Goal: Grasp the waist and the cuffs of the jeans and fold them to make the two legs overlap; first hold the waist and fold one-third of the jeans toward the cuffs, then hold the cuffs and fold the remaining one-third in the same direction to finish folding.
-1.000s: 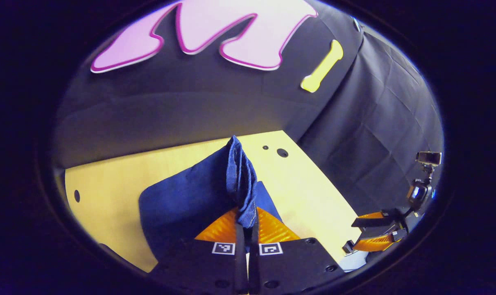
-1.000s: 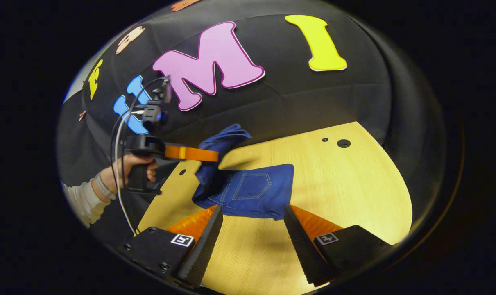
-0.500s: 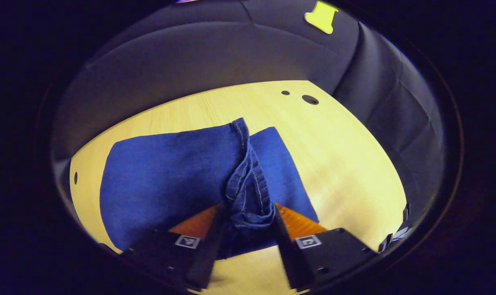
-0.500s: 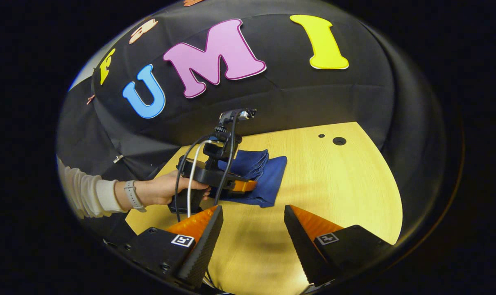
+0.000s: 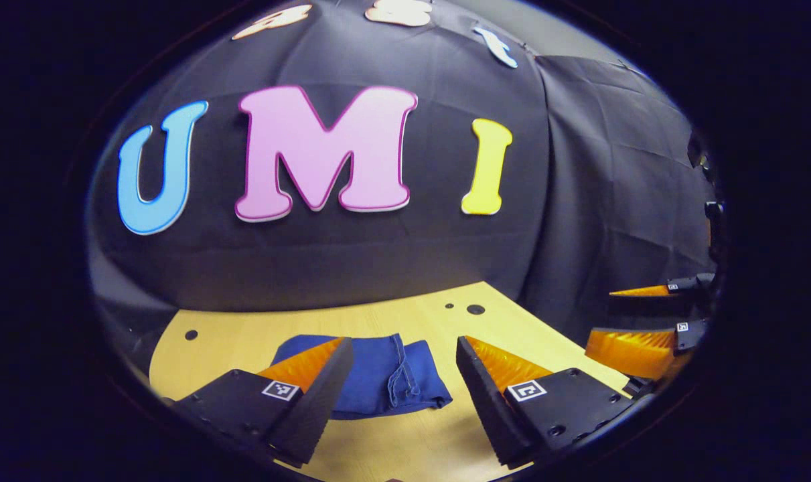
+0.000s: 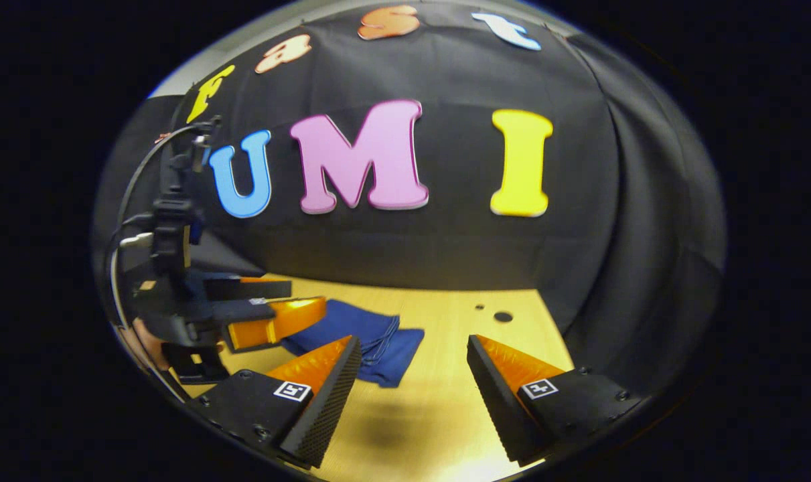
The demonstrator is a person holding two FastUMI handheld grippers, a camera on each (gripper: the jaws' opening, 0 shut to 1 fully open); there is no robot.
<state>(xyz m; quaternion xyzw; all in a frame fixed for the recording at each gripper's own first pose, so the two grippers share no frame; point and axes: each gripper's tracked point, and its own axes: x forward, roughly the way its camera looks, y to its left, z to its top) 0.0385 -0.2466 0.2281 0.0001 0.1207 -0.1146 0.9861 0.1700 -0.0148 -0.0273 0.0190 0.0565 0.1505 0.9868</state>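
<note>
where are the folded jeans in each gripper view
Left gripper view: the folded jeans lie low in the centre on the wooden table, seen through the gap of the open left gripper.
Right gripper view: the jeans sit lower centre-left, beyond the open right gripper.
Shared landmark: the pair of holes in the table, right of the jeans.

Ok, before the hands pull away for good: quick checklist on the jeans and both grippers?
1. Left gripper open, nothing between its fingers: ok.
2. Right gripper open, nothing held: ok.
3. Jeans lie flat on the table, folded into a compact stack: ok.
4. Jeans fully on the tabletop, not hanging over an edge: ok.
5. Layer edges aligned: not ok, the lower layer sticks out past the stitched edge.
6. Number of layers in the stack: cannot tell.
</note>
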